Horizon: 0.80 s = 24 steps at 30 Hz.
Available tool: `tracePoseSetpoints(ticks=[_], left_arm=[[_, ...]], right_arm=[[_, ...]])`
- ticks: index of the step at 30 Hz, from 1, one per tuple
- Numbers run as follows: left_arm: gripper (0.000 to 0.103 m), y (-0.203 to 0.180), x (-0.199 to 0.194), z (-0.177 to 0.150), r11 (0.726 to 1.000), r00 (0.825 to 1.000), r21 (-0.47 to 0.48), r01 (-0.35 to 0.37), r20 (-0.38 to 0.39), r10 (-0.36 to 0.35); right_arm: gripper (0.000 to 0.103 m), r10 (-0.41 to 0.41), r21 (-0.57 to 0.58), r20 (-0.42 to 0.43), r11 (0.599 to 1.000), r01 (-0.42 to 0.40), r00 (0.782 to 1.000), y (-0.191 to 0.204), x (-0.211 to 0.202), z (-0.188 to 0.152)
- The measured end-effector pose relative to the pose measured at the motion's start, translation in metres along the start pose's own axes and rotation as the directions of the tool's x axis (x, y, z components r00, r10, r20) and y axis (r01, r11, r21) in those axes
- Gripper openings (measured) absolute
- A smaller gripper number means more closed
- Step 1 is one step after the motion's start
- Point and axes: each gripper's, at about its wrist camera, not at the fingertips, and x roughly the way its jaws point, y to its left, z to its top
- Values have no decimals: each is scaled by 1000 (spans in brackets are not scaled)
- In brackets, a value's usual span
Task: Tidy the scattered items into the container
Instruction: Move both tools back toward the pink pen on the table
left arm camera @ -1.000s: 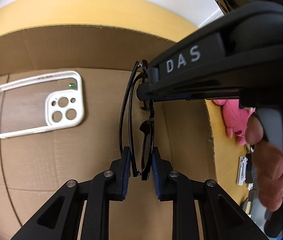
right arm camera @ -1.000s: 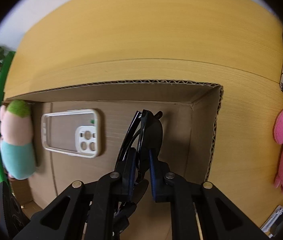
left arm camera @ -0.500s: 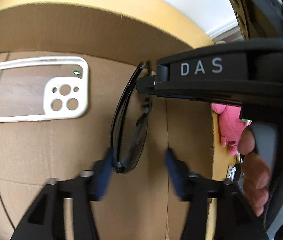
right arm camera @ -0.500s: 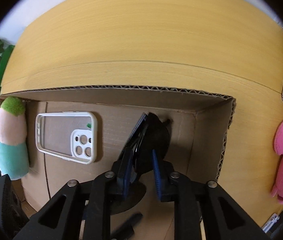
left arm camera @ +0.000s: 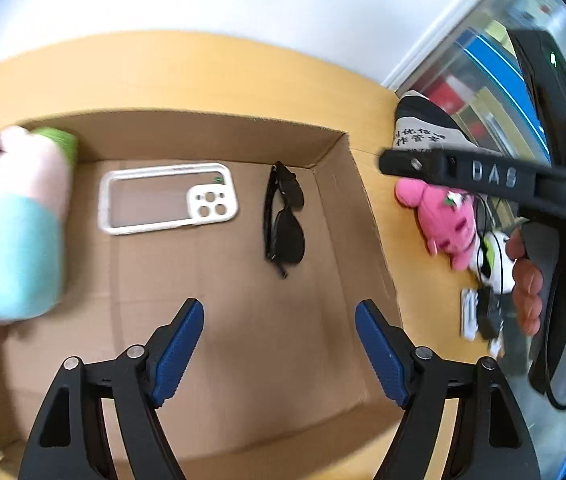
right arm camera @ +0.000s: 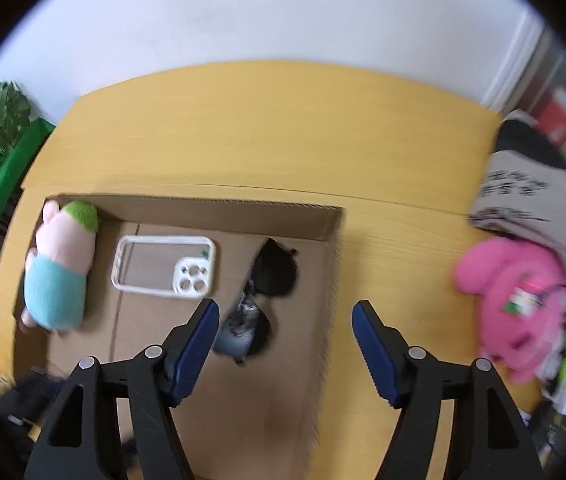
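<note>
In the left wrist view, the left gripper (left arm camera: 279, 344) hangs above the cardboard box (left arm camera: 335, 148) with its jaws spread wide and nothing between them; they have just been opening. The sunglasses (left arm camera: 283, 216) lie folded on the box floor, toward its right wall and well clear of the blue pads (left arm camera: 179, 344). To their left lies a white phone case (left arm camera: 167, 200), camera cut-outs on its right end, and a plush doll in pink and teal (left arm camera: 19, 224) rests against the left wall. Outside the box, on the yellow table (left arm camera: 203, 68) to the right, sits a pink plush toy (left arm camera: 443, 216). The other tool crosses the right side of this view, a hand (left arm camera: 527, 280) wrapped round its grip. In the right wrist view, the right gripper (right arm camera: 285, 344) is also released, jaws apart and empty, having just been opening. The sunglasses (right arm camera: 271, 276) lie on the box (right arm camera: 219, 204) floor just beyond the left pad, beside the phone case (right arm camera: 163, 266). The plush doll (right arm camera: 63, 272) lies at the far left end of the box, and the pink toy (right arm camera: 519, 300) sits on the table (right arm camera: 263, 128) to the right.
</note>
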Motion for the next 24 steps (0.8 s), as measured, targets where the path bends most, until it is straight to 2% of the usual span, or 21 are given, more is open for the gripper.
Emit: tracePoseSetpoints(ticks=[7,14,24], left_arm=[[96,2,-87,-21,995,989,54,-83,126,75],[100,-11,-151,-53,989,967,74,-130,229,110],[101,-28,-185,-86,987,956,95,-130,276,99]], right_arm=[[69,41,43,35,998,-43,999,5,-74,-48],[69,55,21,98,998,-57,994,25,-139,-85],[69,55,14,145,998,-58,988,38,-194,-126]])
